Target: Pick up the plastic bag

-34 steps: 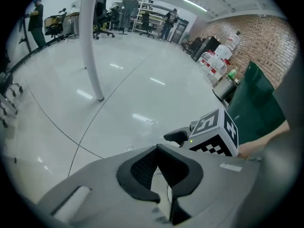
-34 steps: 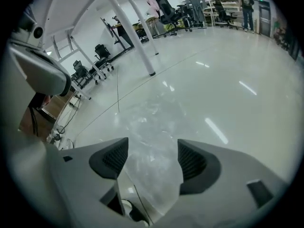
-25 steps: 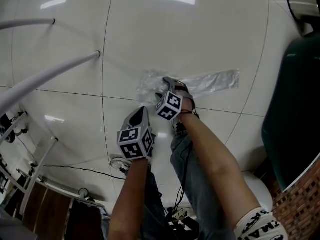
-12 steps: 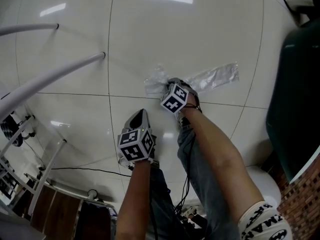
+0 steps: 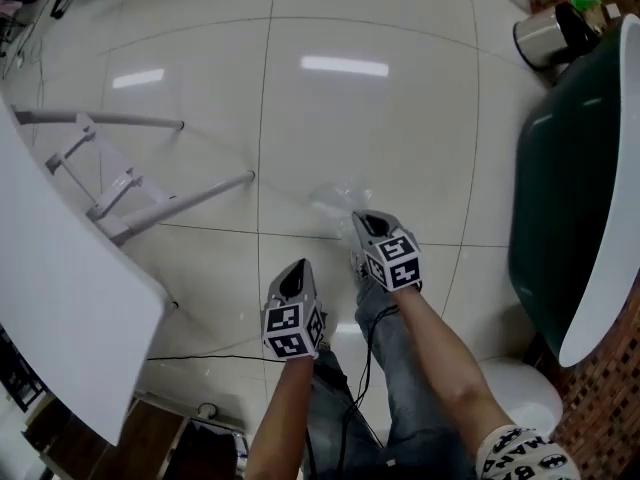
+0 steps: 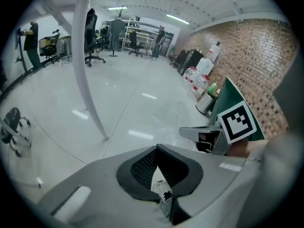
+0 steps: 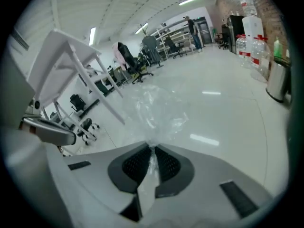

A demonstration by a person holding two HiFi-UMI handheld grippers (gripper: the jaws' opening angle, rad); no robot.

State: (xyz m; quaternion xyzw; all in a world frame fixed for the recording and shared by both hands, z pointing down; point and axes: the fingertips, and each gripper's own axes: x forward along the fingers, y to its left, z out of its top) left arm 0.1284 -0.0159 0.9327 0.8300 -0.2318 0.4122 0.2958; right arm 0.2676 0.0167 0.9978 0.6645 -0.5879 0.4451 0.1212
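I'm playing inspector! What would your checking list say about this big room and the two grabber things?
Surface: glossy white tiled floor.
Job's things: clear plastic bag, off the floor, hanging from the right gripper.
Clutter: metal bin and water bottles near the brick wall.
Grippers: right gripper shut on the plastic bag; left gripper shut, nothing between its jaws.
Cables: thin black cable lying on the floor.
Surroundings: white table at left, dark green tub at right, office chairs far off.
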